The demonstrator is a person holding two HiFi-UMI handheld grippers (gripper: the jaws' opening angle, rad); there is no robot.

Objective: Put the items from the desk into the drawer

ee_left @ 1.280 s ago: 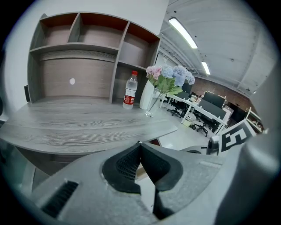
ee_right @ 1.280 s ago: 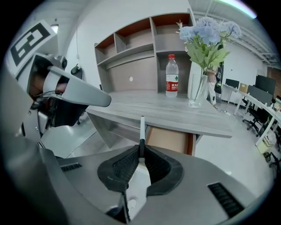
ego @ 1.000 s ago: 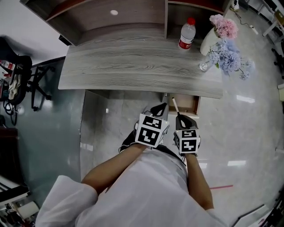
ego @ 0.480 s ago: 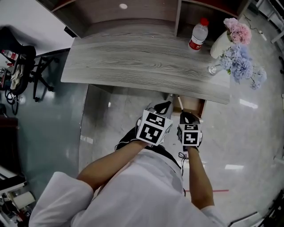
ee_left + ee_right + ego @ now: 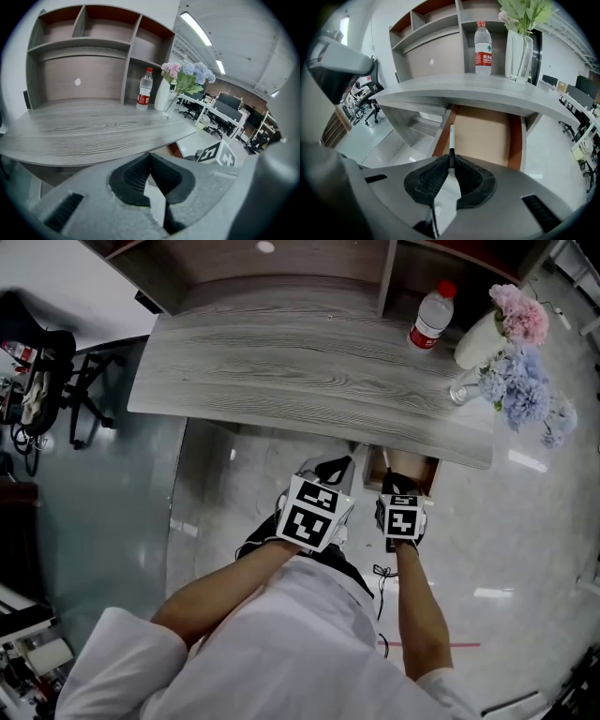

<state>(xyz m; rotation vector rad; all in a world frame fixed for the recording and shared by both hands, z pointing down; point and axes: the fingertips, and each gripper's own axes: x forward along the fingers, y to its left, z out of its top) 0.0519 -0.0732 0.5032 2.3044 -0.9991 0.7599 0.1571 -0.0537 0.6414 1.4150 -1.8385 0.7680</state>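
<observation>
My right gripper (image 5: 451,165) is shut on a white pen (image 5: 451,135) whose dark end sits between the pads. The pen sticks out forward over the left side of the open drawer (image 5: 483,136) under the desk. The drawer's brown bottom looks bare. In the head view the right gripper (image 5: 392,486) hangs just in front of the drawer (image 5: 418,472). My left gripper (image 5: 328,471) is beside it to the left, below the desk's front edge. Its jaws (image 5: 150,161) are shut with nothing between them.
The grey wooden desk (image 5: 309,371) carries a water bottle (image 5: 429,320), a white vase with pink and blue flowers (image 5: 480,336) and a glass vase (image 5: 461,390) at its right end. Shelves (image 5: 262,263) rise behind it. An office chair (image 5: 42,381) stands at the left.
Both grippers have drawn slightly closer to the desk's front edge, and the pen now reaches over the drawer. The head view has shifted so the desk sits further right.
</observation>
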